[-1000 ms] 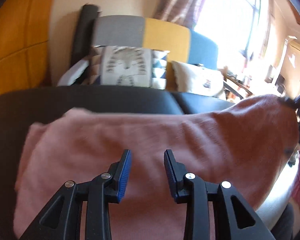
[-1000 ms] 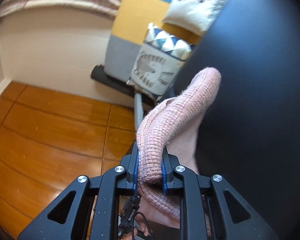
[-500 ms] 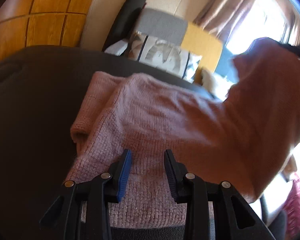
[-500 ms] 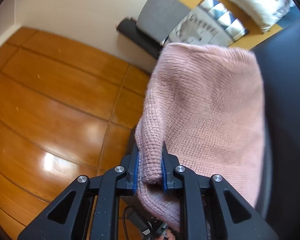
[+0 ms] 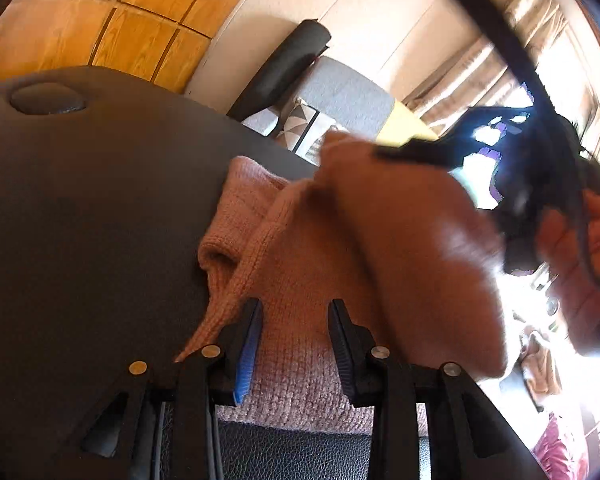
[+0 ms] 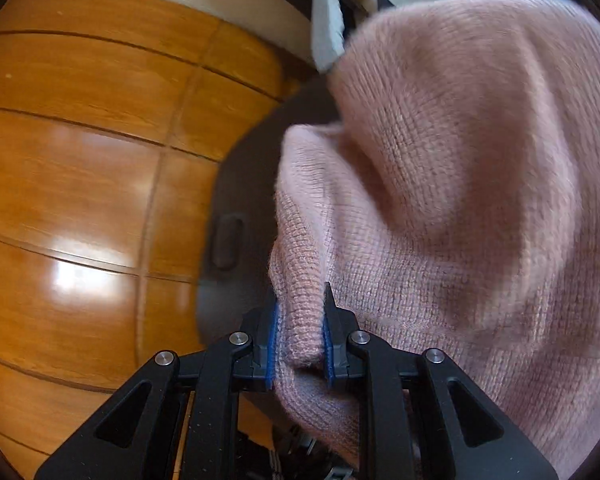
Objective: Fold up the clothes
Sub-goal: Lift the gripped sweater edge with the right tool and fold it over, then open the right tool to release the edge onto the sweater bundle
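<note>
A pink knitted sweater (image 5: 300,264) lies on a black leather surface (image 5: 100,208). My left gripper (image 5: 296,340) hovers open just over its near edge, nothing between the fingers. My right gripper (image 6: 300,336) is shut on a fold of the sweater (image 6: 460,184), which it holds lifted and draped over to the left. In the left wrist view that raised flap (image 5: 420,240) hangs over the lying part, with the right gripper (image 5: 420,152) and a hand (image 5: 588,236) behind it, blurred.
Wooden floor (image 6: 80,160) lies beyond the black surface's left edge. A sofa with grey and yellow panels (image 5: 352,96) and patterned cushions stands behind, by a cream wall (image 5: 360,20). A bright window with curtains (image 5: 540,60) is at right.
The right gripper has carried the held sweater edge up and across to the left, over the lying part. The left gripper has swung left and lower toward the sweater's near edge, still open.
</note>
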A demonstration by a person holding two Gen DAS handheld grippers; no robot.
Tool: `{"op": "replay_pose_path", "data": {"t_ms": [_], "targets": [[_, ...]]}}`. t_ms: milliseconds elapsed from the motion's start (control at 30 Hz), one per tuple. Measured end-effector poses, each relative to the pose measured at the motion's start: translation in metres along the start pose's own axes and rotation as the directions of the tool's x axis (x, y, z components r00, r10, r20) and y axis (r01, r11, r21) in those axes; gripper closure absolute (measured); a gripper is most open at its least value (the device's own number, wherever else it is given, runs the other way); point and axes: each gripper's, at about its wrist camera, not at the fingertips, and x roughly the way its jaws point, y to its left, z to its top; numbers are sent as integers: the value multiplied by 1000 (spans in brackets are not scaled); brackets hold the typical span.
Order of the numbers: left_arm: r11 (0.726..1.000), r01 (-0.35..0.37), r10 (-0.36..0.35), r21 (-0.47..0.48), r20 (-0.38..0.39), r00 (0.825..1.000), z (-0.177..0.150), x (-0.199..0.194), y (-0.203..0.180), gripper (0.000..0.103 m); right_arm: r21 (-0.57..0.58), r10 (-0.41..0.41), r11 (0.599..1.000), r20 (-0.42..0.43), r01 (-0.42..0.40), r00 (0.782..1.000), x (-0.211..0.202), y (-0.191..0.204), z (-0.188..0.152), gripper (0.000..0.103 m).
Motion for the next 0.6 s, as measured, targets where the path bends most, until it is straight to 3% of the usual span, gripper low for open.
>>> {"op": "replay_pose_path", "data": {"t_ms": [100,333,433,533,600], "targets": [[1000,5,-5,5,9,1000,-2,1,-3,69,16,-28,999,-17,28,999,17,-3,-6,85],[999,35,-34,-25,22,999,-5,0,2,69,-100,-81,992,-14,79,997,33,17,-14,83],[998,47,-46,-35,22,999,-7,-2,4,69,-153,-102,983,-10,100,995,40,26,-17,72],[997,64,-63,-53,22,998,-7,-6,5,69,-205,-124,971,-5,120,992,46,35,-21,52],[996,63,-62,-61,23,998,-7,-9,6,69,-239,-138,962,-1,134,990,51,42,-23,50]]}}
